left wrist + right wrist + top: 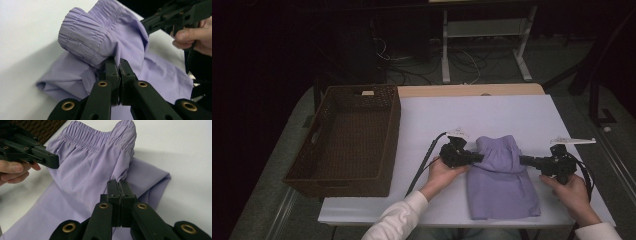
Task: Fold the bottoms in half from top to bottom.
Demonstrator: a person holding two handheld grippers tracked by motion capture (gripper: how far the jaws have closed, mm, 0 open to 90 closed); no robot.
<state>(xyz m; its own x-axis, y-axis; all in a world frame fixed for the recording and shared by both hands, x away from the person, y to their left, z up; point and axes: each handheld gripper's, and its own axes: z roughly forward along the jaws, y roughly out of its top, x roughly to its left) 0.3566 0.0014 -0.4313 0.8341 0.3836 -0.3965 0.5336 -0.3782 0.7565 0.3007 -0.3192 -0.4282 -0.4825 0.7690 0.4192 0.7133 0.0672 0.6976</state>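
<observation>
Black jaws rise at the bottom of the left gripper view, pressed tight together on a fold of the purple shorts (105, 42). It is the same in the right gripper view: those jaws are pinched shut on the cloth too, just below the stretchy waistband (92, 138).

From the high view, the shorts lie on the white table (512, 112), near the front edge, between the two hands. The left gripper (474, 158) bites the left side of the shorts. The right gripper (524, 160) bites the right side. Both grab near the top end, and that end is lifted and puffed up while the leg end lies flat on the table.

I think the person is folding the shorts. The top part looks like it is being brought over the bottom part, so the fold is started but not done. The cloth has to be laid down flat and let go.

Off to the left sits a brown basket (362, 181). Nothing is in it. The shorts may go in there last, but that is only a guess.
</observation>
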